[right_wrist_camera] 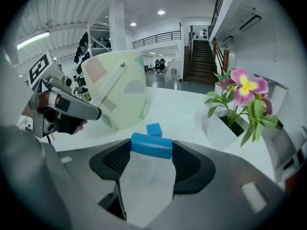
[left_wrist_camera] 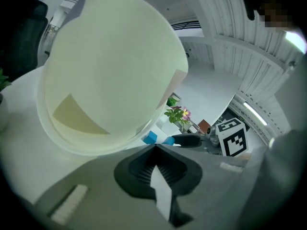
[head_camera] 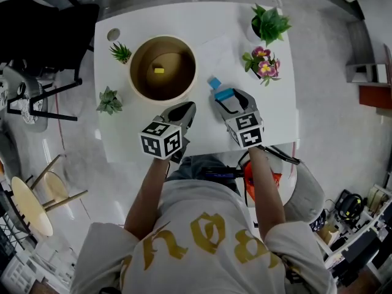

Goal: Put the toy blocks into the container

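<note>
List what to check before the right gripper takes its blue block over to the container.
1. Grip: the right gripper has its jaws closed on the blue block, which spans both pads: ok.
2. Container mouth uncovered, with only a yellow block on its floor: ok.
3. Left gripper shut with nothing in it: ok.
4. Route clear: the left gripper sits close to the container's near rim, so clearance: cannot tell.
5. Blue cube lies on the table just beyond the held block, apart from it: ok.
</note>
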{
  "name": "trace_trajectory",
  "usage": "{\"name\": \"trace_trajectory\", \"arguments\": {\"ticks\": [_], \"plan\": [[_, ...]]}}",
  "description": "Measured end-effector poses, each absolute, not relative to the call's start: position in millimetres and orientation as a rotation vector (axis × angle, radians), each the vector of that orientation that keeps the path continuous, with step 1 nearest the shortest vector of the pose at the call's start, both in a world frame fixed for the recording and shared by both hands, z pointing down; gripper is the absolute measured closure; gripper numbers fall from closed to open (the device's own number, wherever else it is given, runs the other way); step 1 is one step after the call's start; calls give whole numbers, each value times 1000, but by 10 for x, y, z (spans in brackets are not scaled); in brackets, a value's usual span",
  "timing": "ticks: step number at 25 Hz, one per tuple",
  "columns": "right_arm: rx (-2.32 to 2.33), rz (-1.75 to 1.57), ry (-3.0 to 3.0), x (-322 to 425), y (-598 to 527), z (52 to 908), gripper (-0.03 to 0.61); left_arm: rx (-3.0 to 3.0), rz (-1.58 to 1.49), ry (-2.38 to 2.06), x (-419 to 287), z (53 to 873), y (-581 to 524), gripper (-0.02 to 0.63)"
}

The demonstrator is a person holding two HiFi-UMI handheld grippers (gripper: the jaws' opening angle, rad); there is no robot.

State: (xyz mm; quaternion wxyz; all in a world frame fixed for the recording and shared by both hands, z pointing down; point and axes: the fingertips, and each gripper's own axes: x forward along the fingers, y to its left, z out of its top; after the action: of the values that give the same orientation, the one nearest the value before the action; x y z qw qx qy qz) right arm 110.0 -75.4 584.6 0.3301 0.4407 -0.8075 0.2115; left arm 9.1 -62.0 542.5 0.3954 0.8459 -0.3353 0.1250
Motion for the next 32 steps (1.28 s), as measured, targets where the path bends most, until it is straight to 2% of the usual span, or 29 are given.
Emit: {"name": "trace_trajectory", "arguments": {"ticks": [12, 32], "plan": [[1296, 727, -2241, 1027, -649, 5397, 278, 2192, 208, -864, 7, 5054, -585, 612], [1381, 730, -2439, 762, -661, 4611, 277, 2291, 21, -921, -262, 4329, -607, 612]]}}
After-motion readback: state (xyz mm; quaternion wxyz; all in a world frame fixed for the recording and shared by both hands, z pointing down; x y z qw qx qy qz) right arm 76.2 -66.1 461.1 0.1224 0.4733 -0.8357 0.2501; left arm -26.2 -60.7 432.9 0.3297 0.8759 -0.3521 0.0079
